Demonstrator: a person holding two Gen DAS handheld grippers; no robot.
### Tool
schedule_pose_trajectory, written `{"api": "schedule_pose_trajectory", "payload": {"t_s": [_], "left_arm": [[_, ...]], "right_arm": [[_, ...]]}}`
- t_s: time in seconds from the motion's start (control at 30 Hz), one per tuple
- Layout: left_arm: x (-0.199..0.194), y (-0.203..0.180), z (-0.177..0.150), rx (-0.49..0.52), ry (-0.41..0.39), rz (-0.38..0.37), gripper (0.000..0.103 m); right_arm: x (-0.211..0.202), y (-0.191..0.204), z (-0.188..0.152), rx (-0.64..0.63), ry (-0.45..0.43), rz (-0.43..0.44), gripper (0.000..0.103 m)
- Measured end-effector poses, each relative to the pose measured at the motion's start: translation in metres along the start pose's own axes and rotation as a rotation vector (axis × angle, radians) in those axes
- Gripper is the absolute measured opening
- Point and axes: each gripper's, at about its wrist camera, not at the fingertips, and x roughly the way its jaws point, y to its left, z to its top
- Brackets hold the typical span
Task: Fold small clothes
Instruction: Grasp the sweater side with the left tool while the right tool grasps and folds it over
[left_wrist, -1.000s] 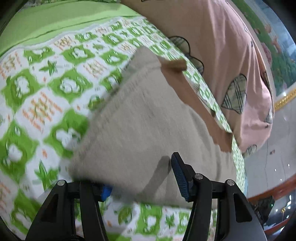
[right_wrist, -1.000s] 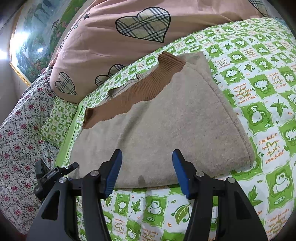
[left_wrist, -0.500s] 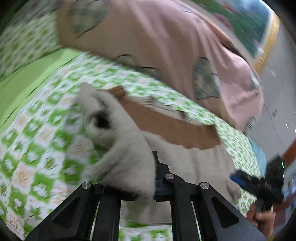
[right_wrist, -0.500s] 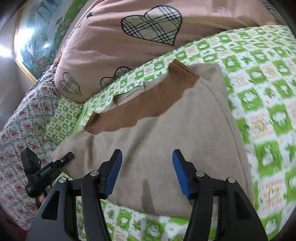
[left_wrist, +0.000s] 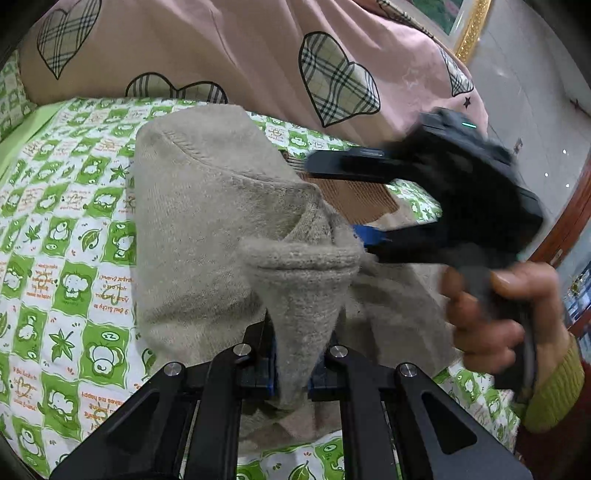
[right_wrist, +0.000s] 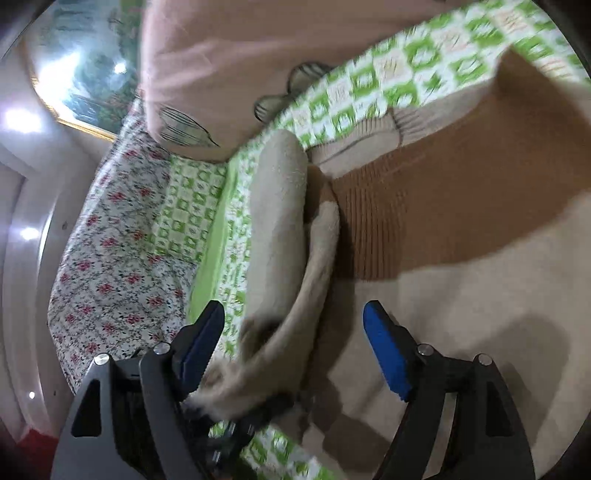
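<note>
A: What is new? A second ago the left gripper (left_wrist: 291, 363) stood apart around the edge of the beige sweater (left_wrist: 207, 236); now its jaws pinch that edge and lift it off the bed (left_wrist: 70, 229).

B: And the right gripper (right_wrist: 295, 343)?

A: Its jaws are opening over the flat part, nothing pinched, I think; the view is blurred. The fold begins.

Motion blur smears the right gripper (left_wrist: 343, 201) and hand (left_wrist: 506, 317) (left wrist view). The sweater (left_wrist: 221, 236) hides the left gripper's fingertips. The bedsheet (right_wrist: 424, 62) is blurred.
</note>
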Motion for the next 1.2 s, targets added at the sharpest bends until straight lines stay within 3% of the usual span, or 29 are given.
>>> {"api": "schedule_pose_trajectory", "payload": {"t_s": [0.13, 0.17, 0.2, 0.23, 0.37, 0.47, 0.53, 0.67, 0.77, 0.87, 1.0, 1.17, 1.2], "left_arm": [[0.001, -0.003, 0.000, 0.026, 0.013, 0.002, 0.009], [0.001, -0.004, 0.001, 0.036, 0.017, 0.006, 0.009], [0.001, -0.006, 0.002, 0.048, 0.016, 0.013, 0.009], [0.001, -0.008, 0.004, 0.055, 0.015, 0.014, 0.009], [-0.009, -0.018, 0.014, 0.075, -0.001, -0.030, 0.009], [-0.011, -0.040, 0.023, 0.100, -0.005, -0.108, 0.009], [-0.004, -0.065, 0.028, 0.130, 0.003, -0.159, 0.009], [0.024, -0.104, 0.031, 0.155, 0.040, -0.237, 0.010], [0.057, -0.127, 0.023, 0.169, 0.107, -0.287, 0.010], [0.081, -0.140, 0.013, 0.205, 0.163, -0.279, 0.010], [0.096, -0.137, 0.008, 0.194, 0.195, -0.266, 0.011], [0.088, -0.130, 0.009, 0.167, 0.203, -0.279, 0.018], [0.084, -0.128, 0.010, 0.165, 0.210, -0.282, 0.023]], "right_arm": [[0.033, 0.006, 0.021, -0.012, 0.017, 0.065, 0.074], [0.039, 0.012, 0.025, -0.036, 0.009, 0.044, 0.056], [0.046, 0.018, 0.029, -0.058, 0.010, -0.009, 0.028], [0.049, 0.021, 0.032, -0.063, 0.018, -0.030, 0.021], [0.031, 0.044, 0.032, -0.162, -0.020, -0.074, 0.019], [-0.010, 0.050, 0.030, -0.215, -0.083, -0.104, 0.018], [-0.041, 0.046, 0.030, -0.246, -0.118, -0.169, 0.018], [-0.082, 0.024, 0.027, -0.279, -0.143, -0.366, 0.018], [-0.105, -0.006, 0.024, -0.234, -0.156, -0.426, 0.018], [-0.115, -0.039, 0.017, -0.186, -0.147, -0.481, 0.018], [-0.117, -0.061, 0.008, -0.164, -0.168, -0.460, 0.018], [-0.119, -0.051, 0.007, -0.218, -0.198, -0.428, 0.018], [-0.117, -0.050, 0.008, -0.222, -0.200, -0.431, 0.018]]}}
